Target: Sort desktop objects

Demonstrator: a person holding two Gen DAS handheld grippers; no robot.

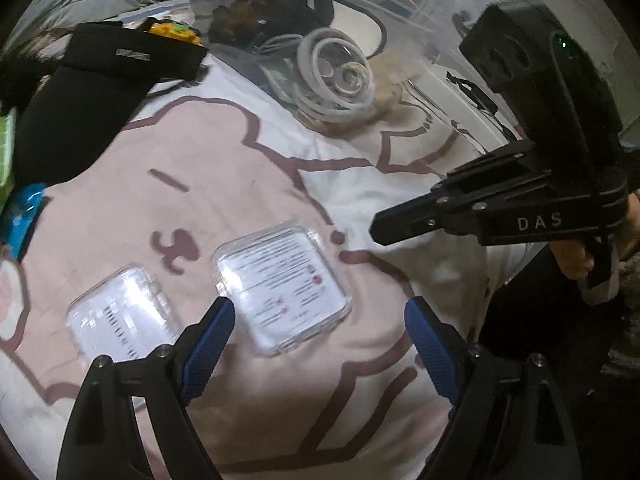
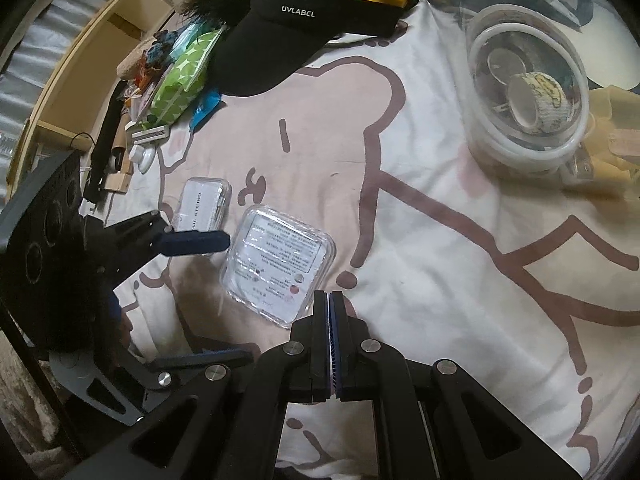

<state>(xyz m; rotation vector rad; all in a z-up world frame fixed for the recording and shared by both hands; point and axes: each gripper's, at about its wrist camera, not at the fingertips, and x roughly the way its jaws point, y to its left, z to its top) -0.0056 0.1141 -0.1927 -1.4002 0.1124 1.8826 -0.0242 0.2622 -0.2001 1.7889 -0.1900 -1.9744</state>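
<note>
Bed with pink-and-white cartoon sheet [image 2: 440, 240] carries clutter. Two clear flat cases lie mid-sheet: larger square case [image 1: 282, 290], smaller case [image 1: 124, 316] just beside it. Left tongs [image 1: 320, 320] spread wide, empty, poised over larger case. Right tongs [image 2: 329, 300] pressed closed, empty, tips near same case's edge. Clear tub [image 2: 528, 108] holding tape roll sits toward far right of sheet; black visor [image 2: 292, 36] and small items at far left.

Judged step: reaching for larger case. Next: lower left tongs astride case edges, close, lift.

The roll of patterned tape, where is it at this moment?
In the right wrist view, the roll of patterned tape lies inside the round clear tub at the upper right, on the bear-print sheet, far from the black visor.
</note>
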